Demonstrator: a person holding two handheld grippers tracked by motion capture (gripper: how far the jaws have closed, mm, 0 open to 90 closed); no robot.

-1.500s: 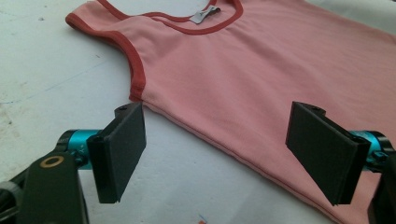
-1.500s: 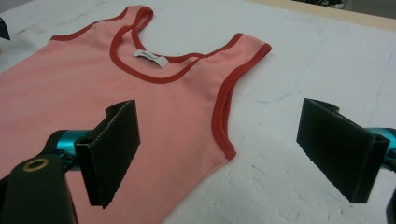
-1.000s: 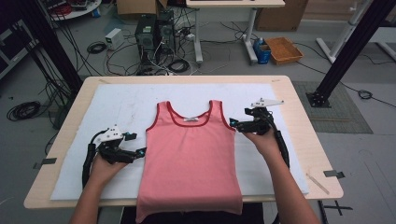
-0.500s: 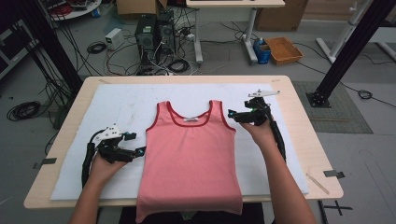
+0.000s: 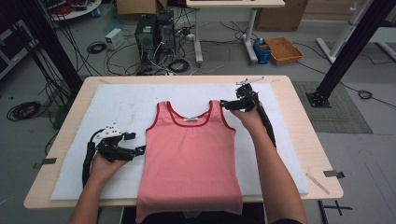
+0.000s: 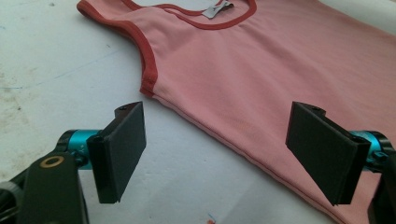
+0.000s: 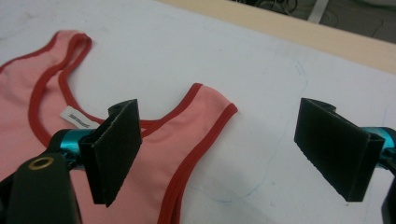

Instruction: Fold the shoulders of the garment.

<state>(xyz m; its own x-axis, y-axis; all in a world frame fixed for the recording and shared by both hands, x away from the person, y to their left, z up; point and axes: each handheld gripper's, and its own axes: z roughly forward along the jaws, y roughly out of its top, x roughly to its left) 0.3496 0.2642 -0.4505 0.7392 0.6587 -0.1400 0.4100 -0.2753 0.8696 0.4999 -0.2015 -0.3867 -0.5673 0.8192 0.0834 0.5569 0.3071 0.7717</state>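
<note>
A pink tank top [image 5: 189,154] with red trim lies flat, neck away from me, on a white mat [image 5: 126,107]; its hem hangs over the near table edge. My left gripper [image 5: 135,143] rests on the mat beside the shirt's left side seam, jaws open. In the left gripper view the gripper [image 6: 222,156] straddles the side seam just below the armhole of the tank top [image 6: 261,74]. My right gripper [image 5: 225,104] is at the right shoulder strap, open. In the right gripper view the gripper [image 7: 224,149] has the strap's end [image 7: 205,107] between its spread jaws, with neither jaw touching it.
The mat covers most of a wooden table [image 5: 299,121]. A thin stick [image 5: 317,183] lies near the front right corner. Beyond the table are computer towers [image 5: 152,32], floor cables, an orange basket [image 5: 284,49] and black frame posts [image 5: 348,46].
The right gripper has moved away from me and leftward, up along the shirt's right side to the shoulder strap. The left gripper and the shirt have stayed put.
</note>
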